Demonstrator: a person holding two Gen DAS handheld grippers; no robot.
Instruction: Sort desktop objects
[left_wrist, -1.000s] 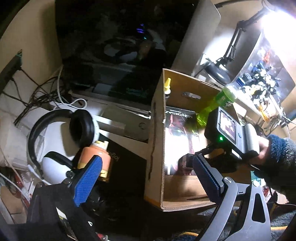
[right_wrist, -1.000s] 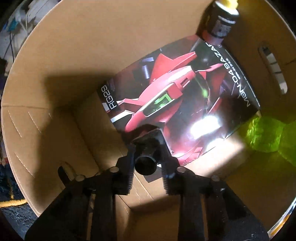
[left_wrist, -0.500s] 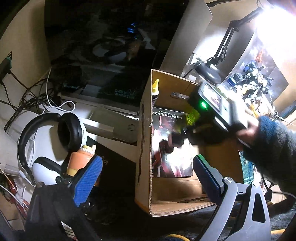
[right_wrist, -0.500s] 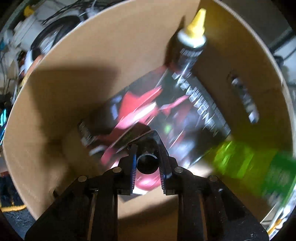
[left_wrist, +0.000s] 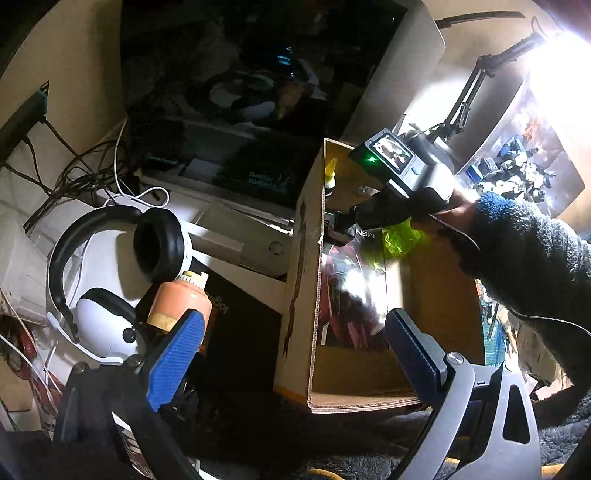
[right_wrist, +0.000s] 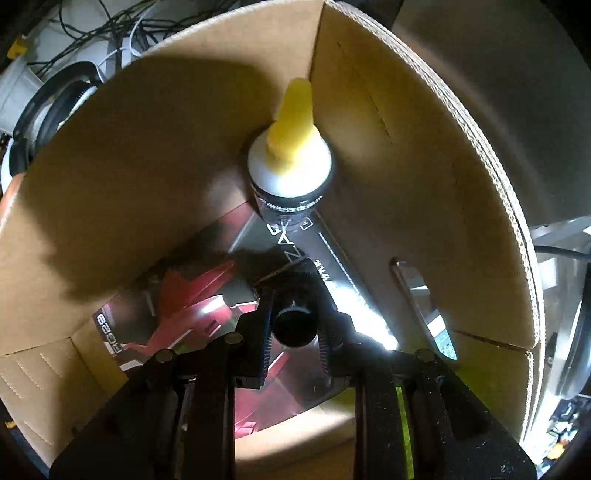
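Note:
An open cardboard box (left_wrist: 295, 295) (right_wrist: 147, 147) holds a red model-kit box (left_wrist: 351, 295) (right_wrist: 192, 295) flat on its floor. A dark bottle with a yellow nozzle (right_wrist: 290, 162) (left_wrist: 330, 173) stands in a corner, and a green bottle (left_wrist: 400, 240) lies inside. My right gripper (right_wrist: 294, 295) (left_wrist: 338, 229) points down into the box near that corner. Its pads press a small black round-topped bottle (right_wrist: 295, 326), though the jaws are opening. My left gripper (left_wrist: 293, 317) hovers open outside the box's near edge, with nothing between its blue pads.
White-and-black headphones (left_wrist: 159, 240) and an orange bottle (left_wrist: 181, 299) lie left of the box, among cables. A dark monitor (left_wrist: 240, 92) stands behind. A desk lamp (left_wrist: 465, 107) glares at the upper right. A person's dark fleecy sleeve (left_wrist: 524, 258) reaches over the box.
My right gripper has carried the small black bottle across the box toward the corner with the yellow-nozzle bottle. The green bottle has slipped out of its view. The left gripper has stayed put.

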